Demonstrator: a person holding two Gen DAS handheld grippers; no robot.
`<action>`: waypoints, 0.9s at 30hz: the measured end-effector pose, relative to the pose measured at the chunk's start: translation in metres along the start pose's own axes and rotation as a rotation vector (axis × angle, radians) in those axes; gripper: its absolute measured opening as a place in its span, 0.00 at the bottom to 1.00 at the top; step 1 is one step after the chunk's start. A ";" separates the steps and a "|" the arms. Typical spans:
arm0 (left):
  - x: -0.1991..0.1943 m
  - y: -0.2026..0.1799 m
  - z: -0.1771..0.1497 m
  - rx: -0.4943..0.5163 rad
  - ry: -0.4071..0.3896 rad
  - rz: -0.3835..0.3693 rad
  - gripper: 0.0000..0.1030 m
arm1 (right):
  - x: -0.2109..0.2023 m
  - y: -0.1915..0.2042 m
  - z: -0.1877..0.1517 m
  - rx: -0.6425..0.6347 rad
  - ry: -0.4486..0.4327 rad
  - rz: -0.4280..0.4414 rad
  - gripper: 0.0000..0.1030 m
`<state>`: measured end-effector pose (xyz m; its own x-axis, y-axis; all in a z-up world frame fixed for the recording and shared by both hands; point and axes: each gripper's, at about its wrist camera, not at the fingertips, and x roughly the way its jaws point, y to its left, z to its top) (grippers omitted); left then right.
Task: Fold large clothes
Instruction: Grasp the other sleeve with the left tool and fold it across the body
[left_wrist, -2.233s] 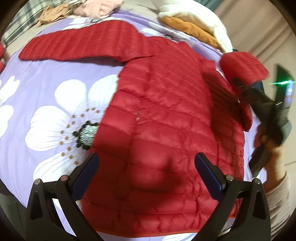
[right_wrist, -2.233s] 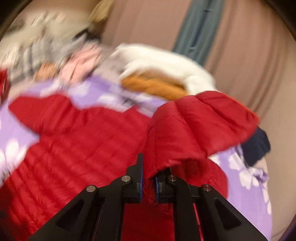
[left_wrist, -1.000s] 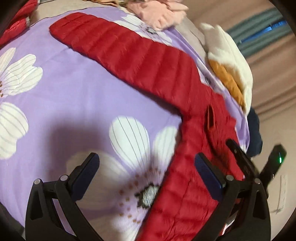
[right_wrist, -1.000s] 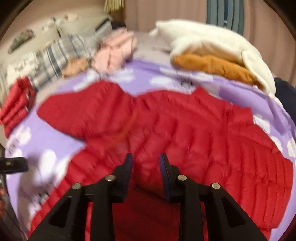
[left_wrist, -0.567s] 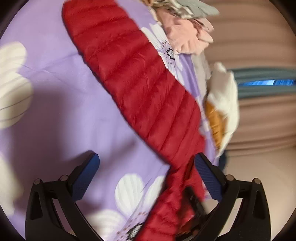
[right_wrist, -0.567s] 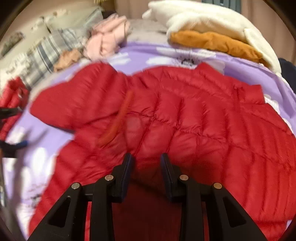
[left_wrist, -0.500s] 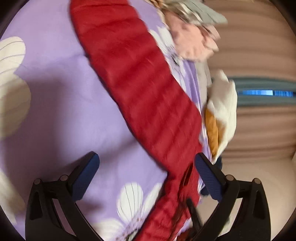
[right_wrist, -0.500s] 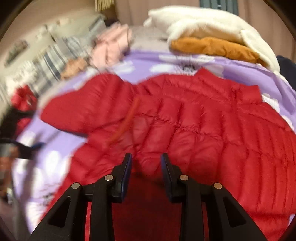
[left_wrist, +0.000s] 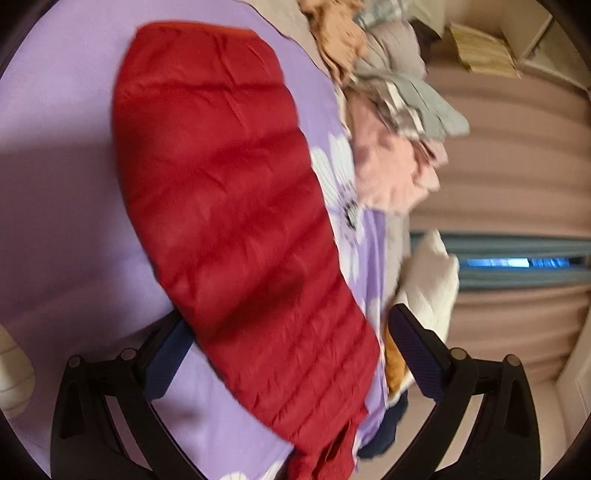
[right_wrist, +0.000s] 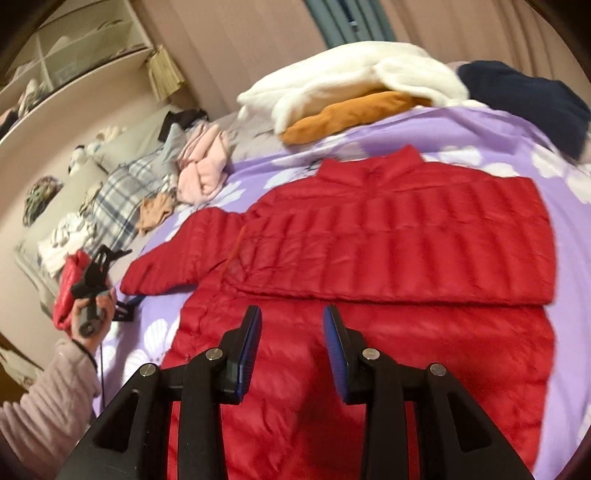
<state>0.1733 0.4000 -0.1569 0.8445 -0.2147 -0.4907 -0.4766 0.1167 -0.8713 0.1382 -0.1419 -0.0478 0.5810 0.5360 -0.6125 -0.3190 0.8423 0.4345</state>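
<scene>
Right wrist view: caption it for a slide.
Open right hand-held gripper above red puffer jacket, one sleeve folded across.

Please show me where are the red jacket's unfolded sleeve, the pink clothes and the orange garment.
unfolded sleeve (left_wrist: 229, 206), left wrist view, middle of the sleeve.
pink clothes (right_wrist: 203, 166), right wrist view, centre of the pile.
orange garment (right_wrist: 351, 114), right wrist view, its middle.

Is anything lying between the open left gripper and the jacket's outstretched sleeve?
Nothing visible does. The left gripper is open, and the sleeve lies bare on the purple bedspread, running between its fingers.
</scene>
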 end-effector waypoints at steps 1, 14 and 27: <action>0.000 -0.001 0.001 -0.003 -0.019 0.030 0.93 | -0.011 -0.006 -0.004 0.014 0.000 -0.002 0.33; -0.017 -0.111 -0.054 0.523 -0.163 0.353 0.12 | -0.068 -0.071 -0.037 0.179 -0.032 -0.118 0.34; -0.006 -0.242 -0.329 1.413 -0.034 0.140 0.16 | -0.087 -0.088 -0.054 0.242 -0.086 -0.093 0.36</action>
<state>0.2033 0.0542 0.0582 0.8264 -0.0996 -0.5542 0.0684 0.9947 -0.0768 0.0756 -0.2591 -0.0684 0.6643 0.4416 -0.6031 -0.0795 0.8440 0.5305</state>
